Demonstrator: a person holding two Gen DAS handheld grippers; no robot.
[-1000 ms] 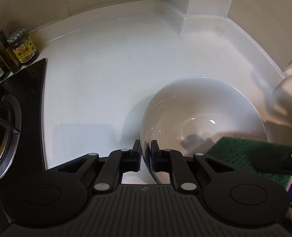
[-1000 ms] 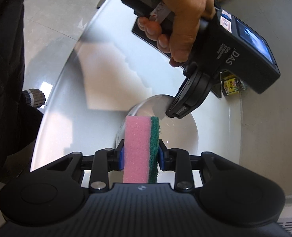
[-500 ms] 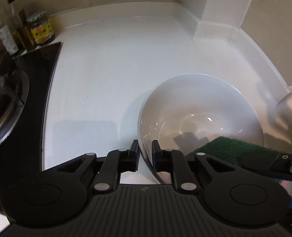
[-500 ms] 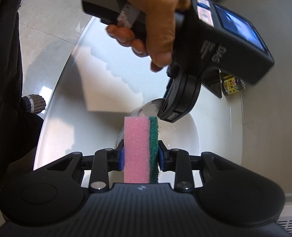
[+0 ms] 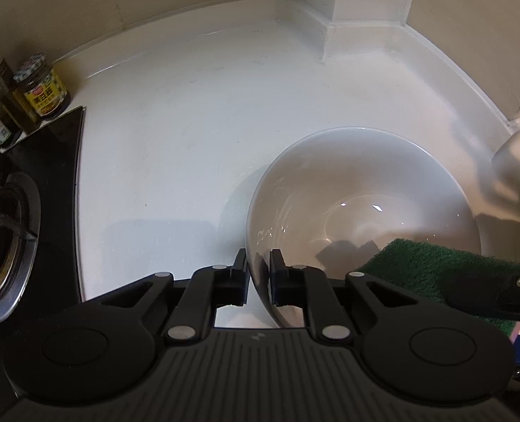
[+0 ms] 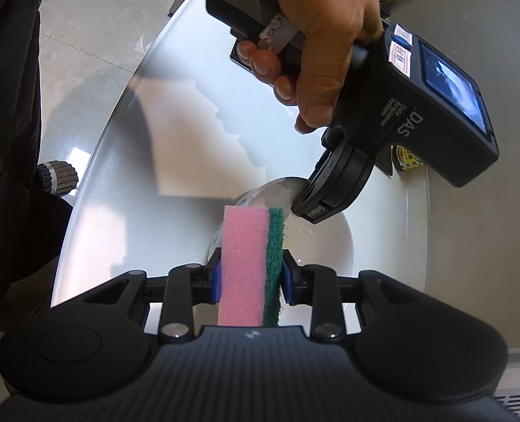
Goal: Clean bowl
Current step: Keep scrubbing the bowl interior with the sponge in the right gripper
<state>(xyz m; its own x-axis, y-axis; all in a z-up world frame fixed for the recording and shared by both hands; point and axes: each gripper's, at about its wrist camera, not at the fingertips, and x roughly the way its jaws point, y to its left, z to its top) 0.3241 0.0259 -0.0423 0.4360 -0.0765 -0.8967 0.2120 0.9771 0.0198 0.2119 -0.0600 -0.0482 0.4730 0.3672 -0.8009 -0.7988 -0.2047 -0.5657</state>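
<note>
A white bowl [image 5: 365, 183] stands on the white counter [image 5: 189, 140], and in the right wrist view the bowl [image 6: 323, 246] lies beyond the sponge. My left gripper [image 5: 258, 270] straddles the bowl's near rim, one finger outside and one inside. Its jaws are opening and a little slack shows beside the rim. My right gripper [image 6: 249, 274] is shut on a pink and green sponge [image 6: 245, 246]. In the left wrist view the sponge's green face [image 5: 418, 263] hangs over the bowl's right side. A hand [image 6: 323, 35] holds the left gripper.
A black gas hob [image 5: 13, 228] with a burner lies at the left. Jars and bottles [image 5: 42, 88] stand behind it by the wall. The counter's back corner has a raised ledge [image 5: 330, 28]. The counter's curved front edge and the tiled floor [image 6: 101, 17] show in the right wrist view.
The left gripper's jaws have spread a little wider around the bowl's rim. The hand with the left gripper shifted slightly. The sponge stays clamped and still.
</note>
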